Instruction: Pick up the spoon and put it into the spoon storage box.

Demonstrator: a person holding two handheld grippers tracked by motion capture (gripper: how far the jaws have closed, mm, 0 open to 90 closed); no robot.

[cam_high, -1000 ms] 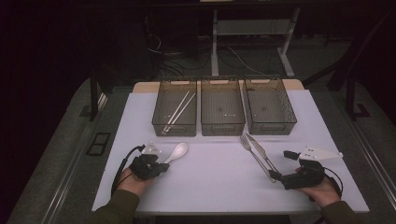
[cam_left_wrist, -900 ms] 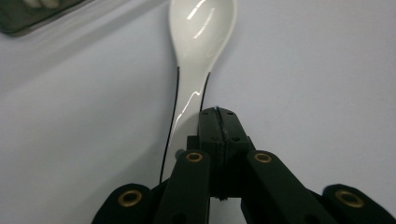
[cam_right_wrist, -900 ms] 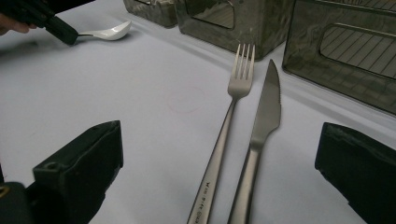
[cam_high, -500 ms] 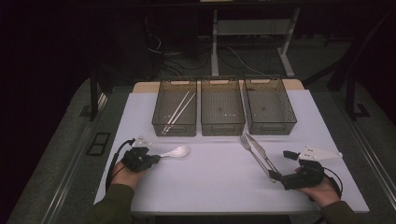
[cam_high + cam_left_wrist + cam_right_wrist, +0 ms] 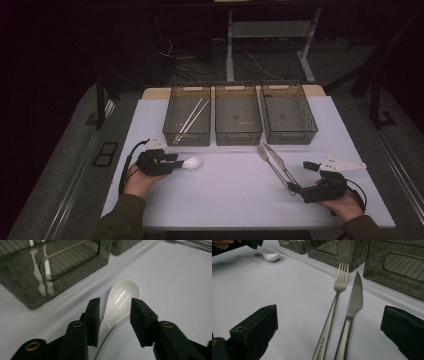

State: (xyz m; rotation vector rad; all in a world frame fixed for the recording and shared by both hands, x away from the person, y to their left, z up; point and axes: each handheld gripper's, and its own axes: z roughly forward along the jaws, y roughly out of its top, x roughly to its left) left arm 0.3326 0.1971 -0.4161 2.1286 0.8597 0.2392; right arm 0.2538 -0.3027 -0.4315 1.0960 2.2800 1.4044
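Lighting is pretty rough in the high view, the whole room past the table [image 5: 240,200] is basically black, so the stuff behind it is hard to make out. Both forearms get cut off at the bottom edge of that frame.

Left gripper [image 5: 170,163] sits at lower left of the high view, right at the handle end of the white spoon [image 5: 192,162]. In the left gripper view the spoon [image 5: 125,296] lies on the table with its bowl poking out past the jaws and its handle running back down between them, the tail end hidden under the gripper body at the bottom of the frame. Jaws have just been opening: they stand partway apart with a gap on each side of the handle, so nothing is clamped, the spoon is let go and simply lies between them.

Right gripper [image 5: 296,187] is at lower right of the high view, at the near ends of the fork [image 5: 272,167] and knife [image 5: 279,162]. In the right gripper view its jaws are spread wide, one at each bottom corner, with the fork [image 5: 332,310] and knife [image 5: 352,307] lying side by side between them, touching neither. Both handles run off the bottom edge.

Three dark bins line the far side of the table; the left bin [image 5: 172,117] has a pair of chopsticks [image 5: 190,120] in it.
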